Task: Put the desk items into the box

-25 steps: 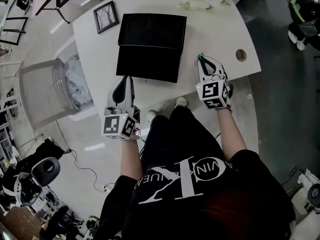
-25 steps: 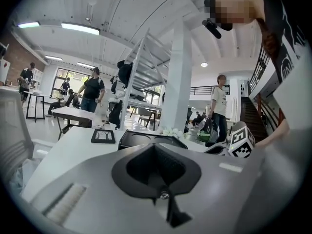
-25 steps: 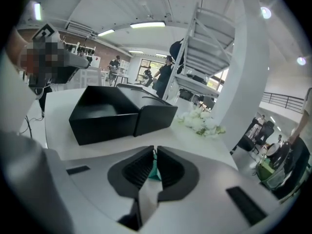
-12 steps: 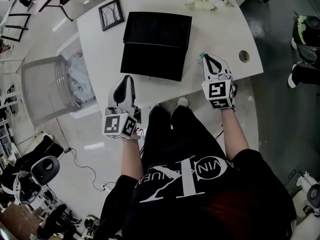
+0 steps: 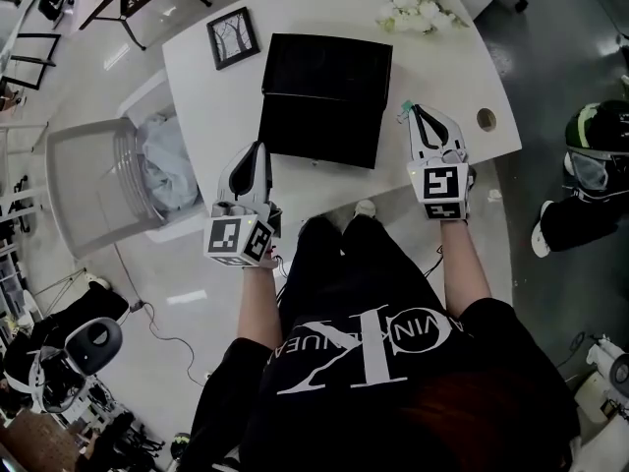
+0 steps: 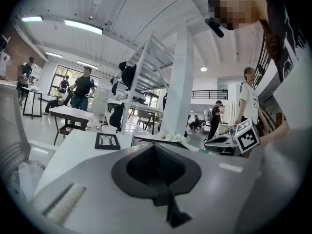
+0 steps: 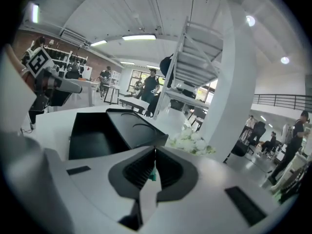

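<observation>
the black box (image 5: 322, 96) lies open in the middle of the white table (image 5: 211, 101), its two halves laid flat one behind the other; the right gripper view shows it as a dark tray (image 7: 100, 130) to the left of the jaws. the left gripper (image 5: 261, 149) hangs over the near edge of the table with its tip just beside the box's near left corner; whether it touches the box cannot be told. in the left gripper view its jaws are pressed together (image 6: 155, 146) with nothing between them. the right gripper (image 5: 416, 111) is over the table to the right of the box, between the box and the round cable hole (image 5: 486, 119), and its jaws are closed narrow on a small green item (image 7: 153, 173), of which only a thin sliver shows at the tip. a small picture frame (image 5: 233, 37) lies flat near the far left corner of the table, apart from the box, and a bunch of white flowers (image 5: 417, 4) lies at the far right edge; both are on the table, outside the box. a grey chair (image 5: 88, 180) with pale cloth on it stands left of the table.
</observation>
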